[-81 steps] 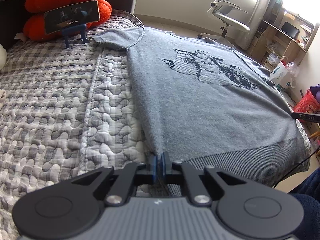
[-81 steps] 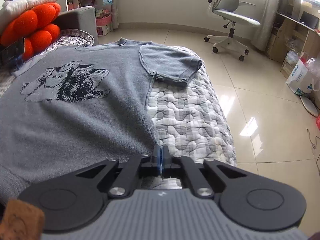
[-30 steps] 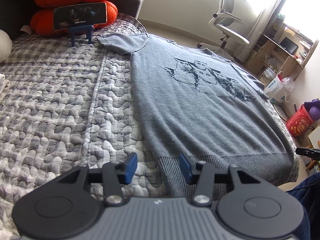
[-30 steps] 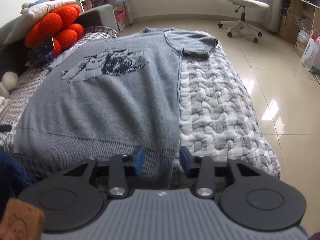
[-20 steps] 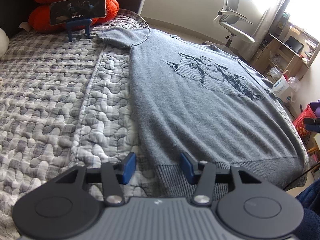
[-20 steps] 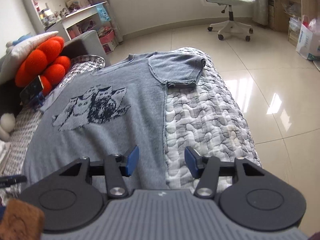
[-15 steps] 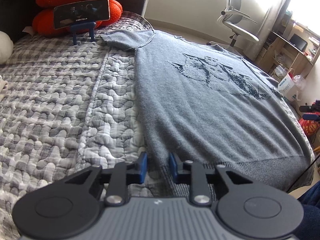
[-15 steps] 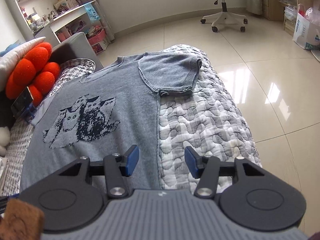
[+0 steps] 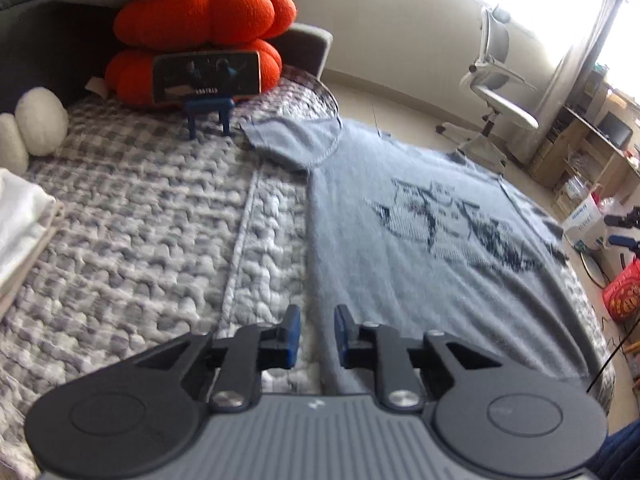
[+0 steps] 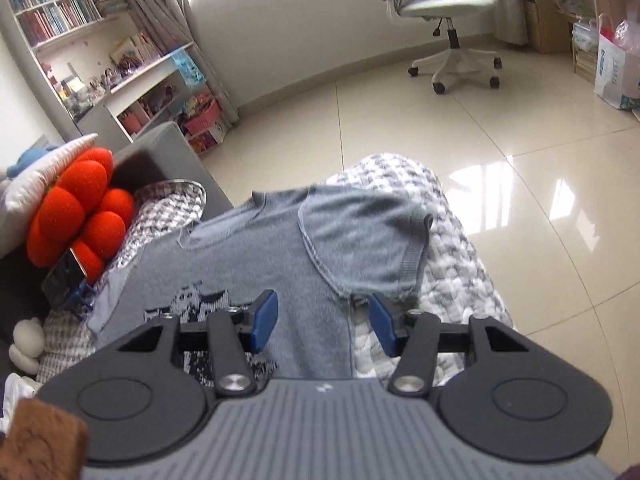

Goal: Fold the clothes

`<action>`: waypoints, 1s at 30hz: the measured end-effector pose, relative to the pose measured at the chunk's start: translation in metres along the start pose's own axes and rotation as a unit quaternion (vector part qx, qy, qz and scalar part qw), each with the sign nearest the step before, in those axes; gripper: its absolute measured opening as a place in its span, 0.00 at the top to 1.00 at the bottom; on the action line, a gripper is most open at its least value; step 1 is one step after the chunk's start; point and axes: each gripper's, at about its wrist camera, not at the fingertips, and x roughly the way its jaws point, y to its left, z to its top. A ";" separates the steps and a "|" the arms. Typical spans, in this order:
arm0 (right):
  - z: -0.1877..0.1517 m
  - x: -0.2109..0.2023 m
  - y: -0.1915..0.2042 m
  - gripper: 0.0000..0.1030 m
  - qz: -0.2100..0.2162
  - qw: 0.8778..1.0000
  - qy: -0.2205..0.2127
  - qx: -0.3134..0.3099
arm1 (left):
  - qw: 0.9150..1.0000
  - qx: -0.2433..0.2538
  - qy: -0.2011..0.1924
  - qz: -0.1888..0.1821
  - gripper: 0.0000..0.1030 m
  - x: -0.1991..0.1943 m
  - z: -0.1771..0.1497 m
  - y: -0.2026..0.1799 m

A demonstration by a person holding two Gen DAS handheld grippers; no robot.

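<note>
A grey knit T-shirt with a dark cat print lies flat, front up, on the quilted bed cover. My left gripper hovers over the shirt's left side edge. Its blue pads stand a narrow gap apart and are opening, with nothing pinched between them. The left sleeve lies spread out far ahead. In the right wrist view the T-shirt runs under my right gripper, which is open and holds nothing. That gripper hangs just short of the right sleeve, above the armpit seam.
Orange cushions and a phone on a blue stand sit at the head of the bed. White plush and folded white cloth lie at the left. Right of the bed are tiled floor and an office chair.
Both grippers let go of the hem corners. The left one narrowed its jaws, then rose along the shirt's left edge. The right one, open, travelled up the shirt towards the right sleeve.
</note>
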 end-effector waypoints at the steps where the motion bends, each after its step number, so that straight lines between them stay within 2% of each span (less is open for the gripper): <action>1: 0.000 0.000 -0.006 0.47 0.005 1.000 -0.001 0.010 | 1.000 -0.003 -0.009 0.004 0.75 -0.004 0.009 -0.007; 4: -0.009 0.008 -0.027 0.47 0.018 0.999 -0.003 0.028 | 0.999 -0.005 -0.033 0.011 0.71 -0.015 0.039 -0.037; 5: -0.015 0.012 -0.036 0.47 0.020 0.999 -0.007 0.033 | 0.999 -0.001 -0.039 0.016 0.67 -0.016 0.048 -0.050; 8: -0.017 0.022 -0.057 0.47 -0.005 0.999 0.029 0.036 | 0.998 0.020 -0.051 0.042 0.60 -0.013 0.072 -0.091; 10: -0.009 0.010 -0.053 0.47 -0.001 1.000 -0.016 -0.001 | 0.997 0.025 -0.057 0.046 0.58 -0.007 0.088 -0.115; 12: -0.005 0.005 -0.056 0.47 -0.002 0.999 -0.035 -0.009 | 0.997 0.024 -0.062 0.044 0.48 0.001 0.102 -0.133; 17: -0.003 0.019 -0.065 0.47 -0.039 0.999 -0.024 -0.009 | 0.996 0.003 -0.069 0.054 0.42 0.037 0.116 -0.138; 21: 0.004 0.035 -0.068 0.47 -0.043 0.999 -0.024 -0.002 | 0.998 -0.007 -0.021 0.064 0.42 0.090 0.113 -0.126; 23: 0.010 0.045 -0.069 0.47 -0.047 0.999 -0.024 0.007 | 0.997 0.008 -0.004 0.079 0.42 0.115 0.108 -0.119; 27: 0.028 0.068 -0.065 0.47 -0.057 0.998 -0.025 0.006 | 0.992 0.061 0.004 0.113 0.40 0.145 0.083 -0.095; 30: 0.041 0.086 -0.058 0.47 -0.066 0.997 -0.029 -0.012 | 0.989 0.053 0.036 0.131 0.40 0.158 0.081 -0.070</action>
